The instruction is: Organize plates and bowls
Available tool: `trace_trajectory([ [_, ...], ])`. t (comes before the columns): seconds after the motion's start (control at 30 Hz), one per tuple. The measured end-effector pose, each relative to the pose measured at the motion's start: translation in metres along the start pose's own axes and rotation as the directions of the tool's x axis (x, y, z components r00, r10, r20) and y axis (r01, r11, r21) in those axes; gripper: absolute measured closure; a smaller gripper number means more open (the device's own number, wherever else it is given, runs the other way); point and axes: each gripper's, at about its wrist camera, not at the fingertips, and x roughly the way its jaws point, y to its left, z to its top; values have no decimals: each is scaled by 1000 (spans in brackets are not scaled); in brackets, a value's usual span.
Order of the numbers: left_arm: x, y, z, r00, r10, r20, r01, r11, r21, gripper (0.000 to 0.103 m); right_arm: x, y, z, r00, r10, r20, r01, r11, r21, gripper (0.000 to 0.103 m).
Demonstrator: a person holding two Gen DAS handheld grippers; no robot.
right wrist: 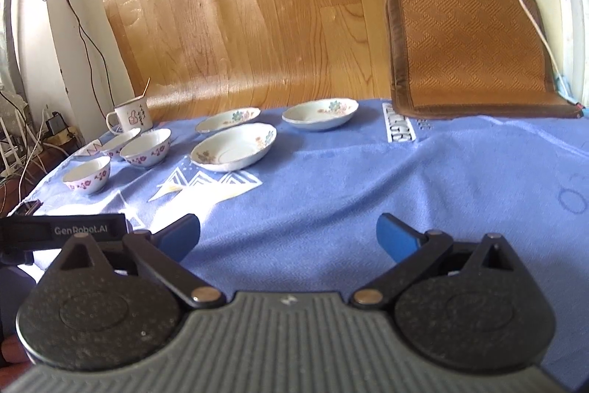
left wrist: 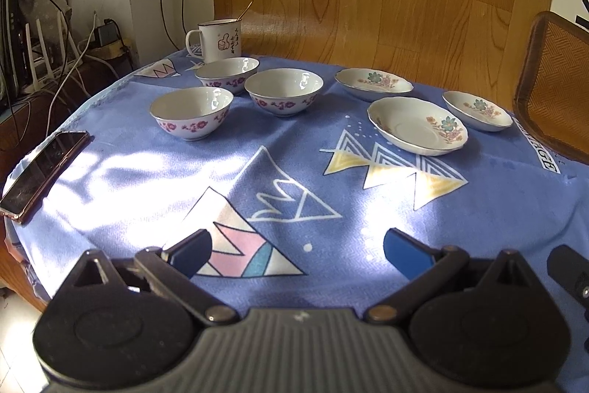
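Since nothing is stacked yet, the step in hand looks like the first reach, judged from both grippers hanging empty over the near cloth. Left wrist view: left gripper (left wrist: 297, 249) has jaws spread wide, gripping nothing, well short of the crockery. Three bowls sit left of centre: near bowl (left wrist: 191, 113), middle bowl (left wrist: 283, 92), far bowl (left wrist: 227, 74), the far two just beside each other, maybe touching, can't tell. Three plates sit right: near plate (left wrist: 418, 125), far plate (left wrist: 373, 80), right plate (left wrist: 476, 109), all apart. One mug (left wrist: 219, 39) with a spoon stands behind the bowls, one phone (left wrist: 44, 172) lies at the left edge of the tablecloth (left wrist: 147, 201). Best move, likely: pinch a bowl by its rim, one finger inside and one outside, lift straight, lower into the next bowl centred, slowly; glazed ware is probably slippery. Right wrist view: right gripper (right wrist: 288, 234) also wide apart and empty, near the table edge. Same count here, three bowls at left, three plates mid-table, one mug, plus one woven mat (right wrist: 475, 50) at the back right. Plates are shallow, so grip the raised rim edge-on.
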Motion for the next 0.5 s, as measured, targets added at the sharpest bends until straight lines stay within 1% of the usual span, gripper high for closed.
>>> trace_trajectory([
  [0.33, 0, 0, -4, 1000, 6, 6, -6, 1000, 13, 0, -2, 0, 0, 1000, -8, 15, 8, 1000, 4, 2],
  [0.5, 0, -1, -5, 1000, 6, 8, -6, 1000, 14, 0, 4, 4, 10, 1000, 18, 5, -18, 1000, -23, 2],
])
